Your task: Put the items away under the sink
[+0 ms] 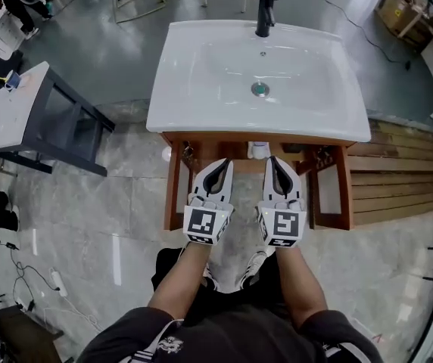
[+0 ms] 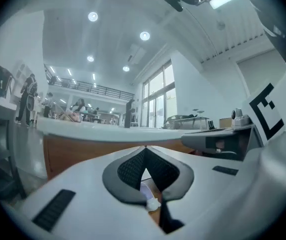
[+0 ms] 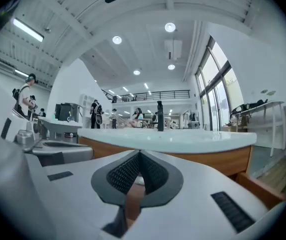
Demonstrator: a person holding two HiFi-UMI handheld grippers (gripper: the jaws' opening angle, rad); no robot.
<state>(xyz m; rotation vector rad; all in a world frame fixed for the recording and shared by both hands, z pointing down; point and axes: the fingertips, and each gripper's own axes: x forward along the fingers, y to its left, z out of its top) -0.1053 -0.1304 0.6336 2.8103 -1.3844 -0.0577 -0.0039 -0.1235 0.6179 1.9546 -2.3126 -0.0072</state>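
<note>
L gripper [image 1: 220,165] & R gripper [image 1: 275,162] sat level before sink cabinet [image 1: 172,195], both w/ jaws together & empty, prob. nothing left to stow

My left tongs [image 1: 222,163] and right tongs [image 1: 275,161] are smooth, matt white plastic. Their black pads [image 2: 130,169] have a fine, rubbery-looking mesh grain. Just ahead of the tips, the sink basin [image 1: 201,74] is glossy white, ceramic by its sheen. Its faucet [image 1: 266,10] is matt black and the drain [image 1: 260,89] is shiny metal. The cabinet frame [image 1: 174,191] beneath is warm, smooth wood. The floor [image 1: 118,203] below my tongs is polished grey, stone-like tile.
</note>
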